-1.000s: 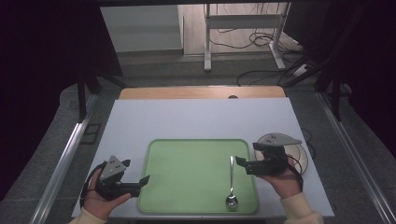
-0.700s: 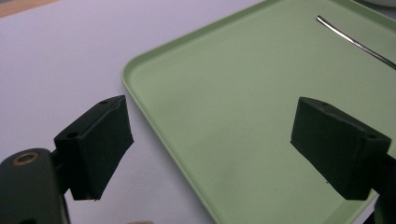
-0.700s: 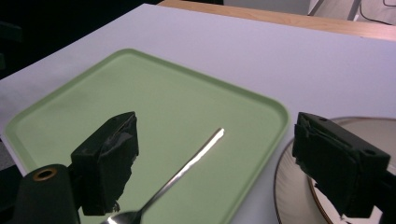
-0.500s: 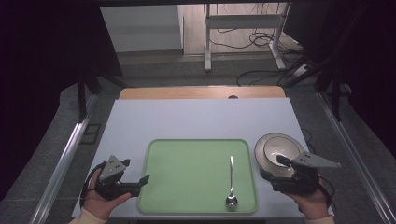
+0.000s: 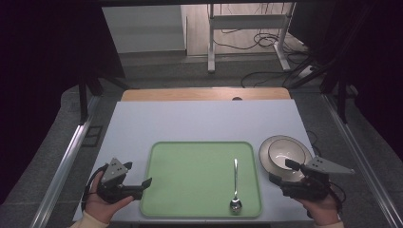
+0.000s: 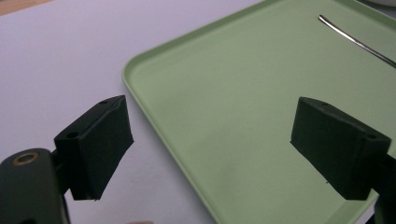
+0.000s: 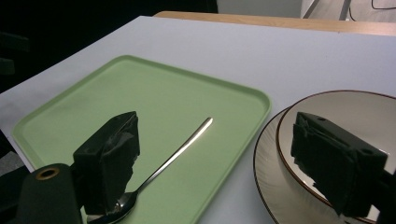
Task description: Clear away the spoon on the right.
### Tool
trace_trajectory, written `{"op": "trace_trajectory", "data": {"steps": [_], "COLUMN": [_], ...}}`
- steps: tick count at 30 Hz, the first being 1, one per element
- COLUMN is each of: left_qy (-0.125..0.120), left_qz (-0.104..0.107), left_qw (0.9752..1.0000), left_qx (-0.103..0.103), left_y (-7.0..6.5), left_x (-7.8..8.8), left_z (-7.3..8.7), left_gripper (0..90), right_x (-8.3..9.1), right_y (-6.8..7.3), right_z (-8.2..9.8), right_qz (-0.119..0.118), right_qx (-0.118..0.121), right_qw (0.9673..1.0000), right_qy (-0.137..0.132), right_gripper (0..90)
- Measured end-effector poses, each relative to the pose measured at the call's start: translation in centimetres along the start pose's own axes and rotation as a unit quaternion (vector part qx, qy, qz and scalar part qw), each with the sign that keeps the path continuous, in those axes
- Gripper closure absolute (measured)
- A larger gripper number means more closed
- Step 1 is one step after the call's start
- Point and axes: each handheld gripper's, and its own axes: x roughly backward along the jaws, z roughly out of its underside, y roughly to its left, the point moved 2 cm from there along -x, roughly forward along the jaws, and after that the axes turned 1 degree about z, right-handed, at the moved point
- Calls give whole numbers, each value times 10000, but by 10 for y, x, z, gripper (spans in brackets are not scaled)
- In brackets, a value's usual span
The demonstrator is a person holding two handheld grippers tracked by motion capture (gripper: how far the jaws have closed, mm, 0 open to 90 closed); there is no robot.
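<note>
Tray (image 5: 190,175) edge beside released left tongs (image 5: 142,183) | right tongs (image 5: 280,172) released, touching bowl (image 5: 286,153) rim

A tray (image 5: 190,175) lies on the table (image 5: 199,121) in front of me, near the front edge. A spoon (image 5: 235,183) lies on the tray's right side. A bowl (image 5: 285,151) sits in a plate (image 5: 264,154) just right of the tray. My left tongs (image 5: 142,184) are beside the tray's left edge, and my right tongs (image 5: 281,172) are by the plate.
</note>
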Motion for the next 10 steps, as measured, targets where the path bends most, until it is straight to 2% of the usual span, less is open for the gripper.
{"op": "trace_trajectory", "data": {"steps": [10], "left_qy": [-13], "left_qz": [-8], "left_qw": [10000], "left_qx": [26], "left_y": [1], "left_x": [1], "left_z": [0], "left_gripper": [123], "right_x": [0], "right_y": [1], "right_z": [-3], "right_qz": [-74], "right_qx": [-24], "right_qw": [9999], "right_qy": [-124], "right_gripper": [149]}}
